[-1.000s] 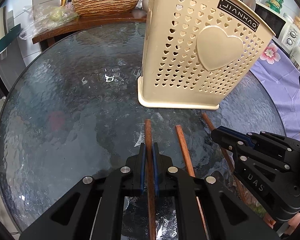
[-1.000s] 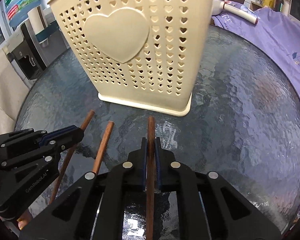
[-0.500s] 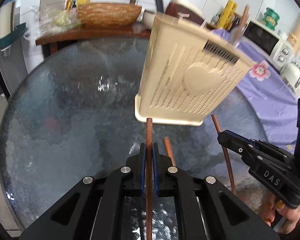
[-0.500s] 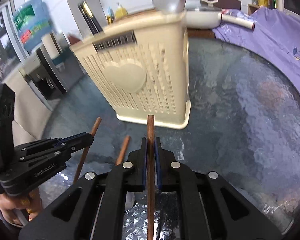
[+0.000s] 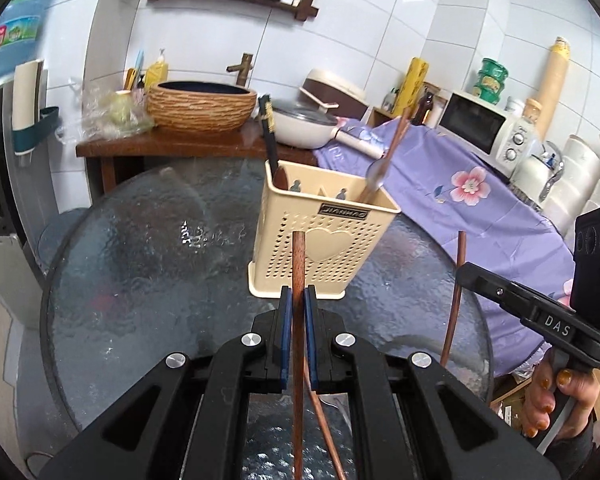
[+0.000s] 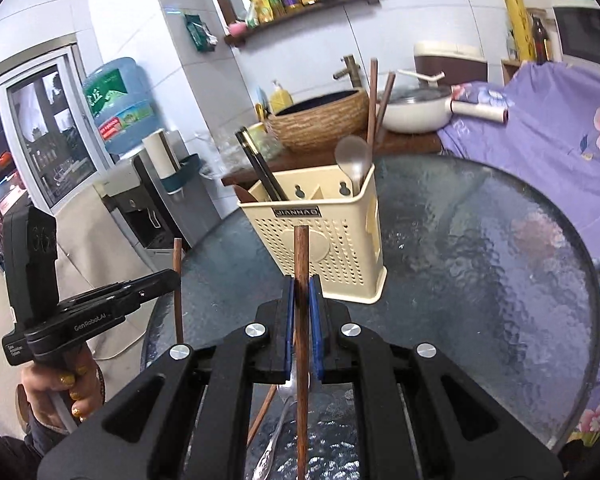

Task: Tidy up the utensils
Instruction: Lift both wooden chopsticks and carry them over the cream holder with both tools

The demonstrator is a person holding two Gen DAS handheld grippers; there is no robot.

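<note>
A cream perforated utensil holder (image 5: 320, 248) (image 6: 332, 240) stands on the round glass table (image 5: 140, 264), holding black chopsticks (image 6: 260, 168), a spoon (image 6: 354, 160) and brown chopsticks. My left gripper (image 5: 296, 300) is shut on a brown wooden chopstick (image 5: 298, 264), raised above the table in front of the holder. My right gripper (image 6: 299, 292) is shut on another brown chopstick (image 6: 301, 256); it also shows at the right of the left wrist view (image 5: 472, 276). A loose chopstick (image 5: 324, 420) and a metal spoon (image 6: 276, 432) lie on the table below.
Behind the table, a wooden shelf carries a woven basin (image 5: 202, 106) and a white pan (image 5: 304, 126). A purple flowered cloth (image 5: 460, 200) covers the counter at right with a microwave (image 5: 480, 128). A water dispenser (image 6: 120, 120) stands at the left.
Both grippers have lifted up and back from the table, each carrying its chopstick. The holder now looks smaller and farther, and its open top shows.
</note>
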